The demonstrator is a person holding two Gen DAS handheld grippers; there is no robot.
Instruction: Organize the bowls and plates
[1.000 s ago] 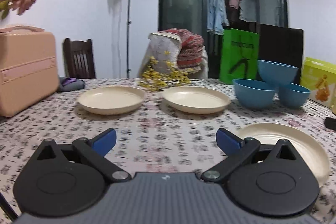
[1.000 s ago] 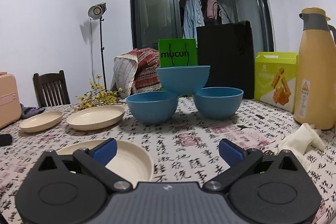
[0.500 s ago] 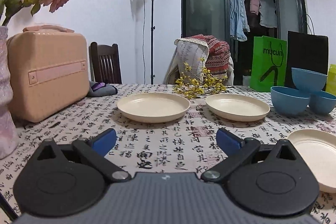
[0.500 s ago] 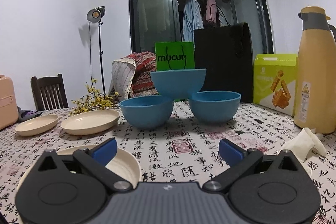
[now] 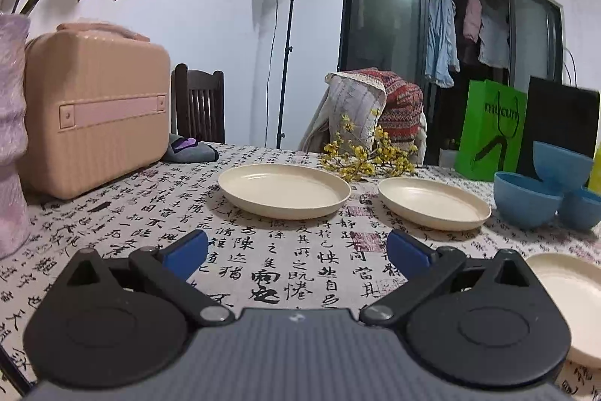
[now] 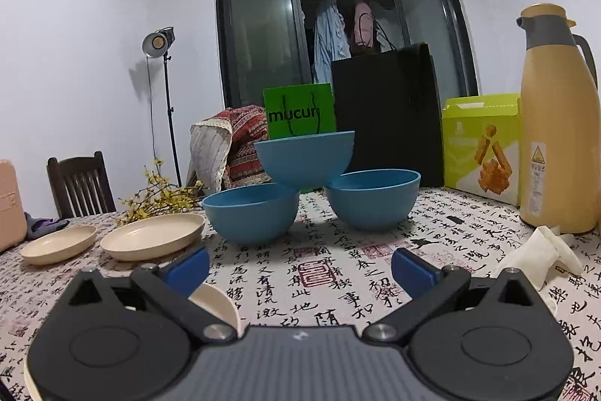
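Three cream plates and three blue bowls sit on a tablecloth (image 5: 293,262) printed with black Chinese calligraphy and red seal stamps. In the left wrist view, the far-left plate (image 5: 283,189) lies near the middle of the table, the middle plate (image 5: 434,203) just to its right, and the near plate (image 5: 571,288) at the right edge, partly hidden behind the left gripper (image 5: 296,252). That gripper's blue-tipped fingers are spread wide with nothing between them, above bare cloth.

In the right wrist view, two bowls stand side by side: the left bowl (image 6: 251,213) and the right bowl (image 6: 372,198). The top bowl (image 6: 305,158) rests on both of their rims, slightly tilted. The right gripper (image 6: 300,265) faces them, its fingers also spread apart and empty; a sliver of the near plate shows beneath its left finger.

Behind the bowls stands a green paper bag (image 6: 299,115) reading "mucun", with a black bag (image 6: 387,115) to its right. Farther right is a yellow-green carton (image 6: 480,145) picturing snack sticks, its writing too small to read, then a tan thermos jug (image 6: 556,123) bearing a small warning-triangle label. A crumpled white cloth (image 6: 537,254) lies near the jug. At the far left are a peach case (image 5: 94,111), a vase of pink flowers (image 5: 11,138), and yellow blossom sprigs (image 5: 368,153).
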